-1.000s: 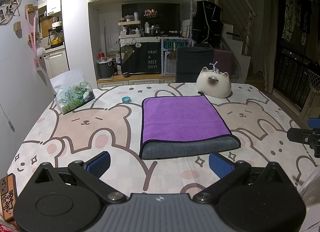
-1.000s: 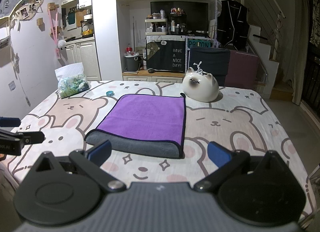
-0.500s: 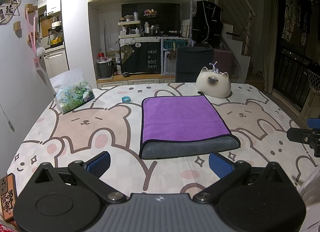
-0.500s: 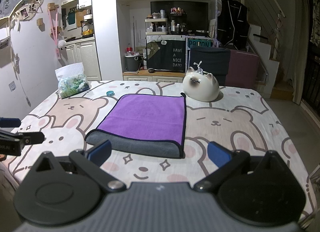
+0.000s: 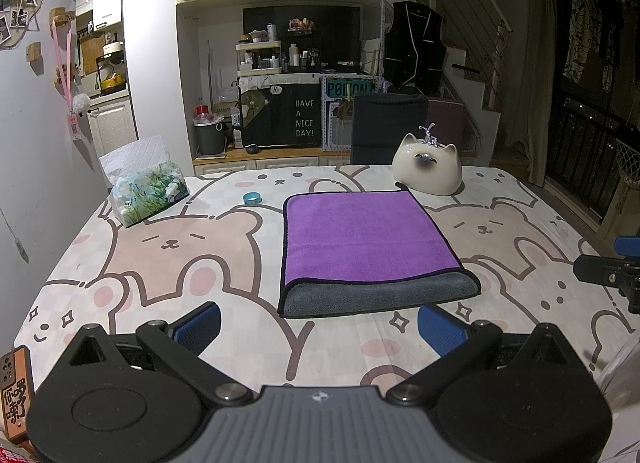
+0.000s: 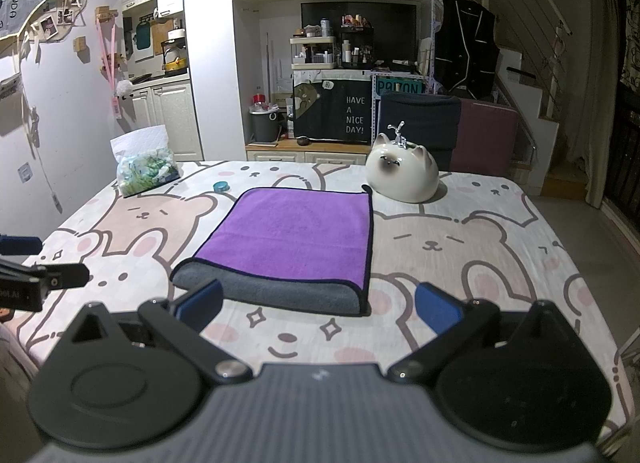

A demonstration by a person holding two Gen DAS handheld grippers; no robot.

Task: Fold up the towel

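Nothing has shifted over the last second. Bear-print tablecloth (image 5: 168,247) ahead of both tongs. Purple microfibre towel with grey underside (image 5: 360,239) lies just ahead, already folded once, grey fold nearest; likely another fold pending or done. Left gripper (image 5: 318,327) and right gripper (image 6: 318,305) spread wide, empty. Towel's lower layer hidden.

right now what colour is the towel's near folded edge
Grey, under a purple top face; folded purple towel, clearest in the left wrist view.
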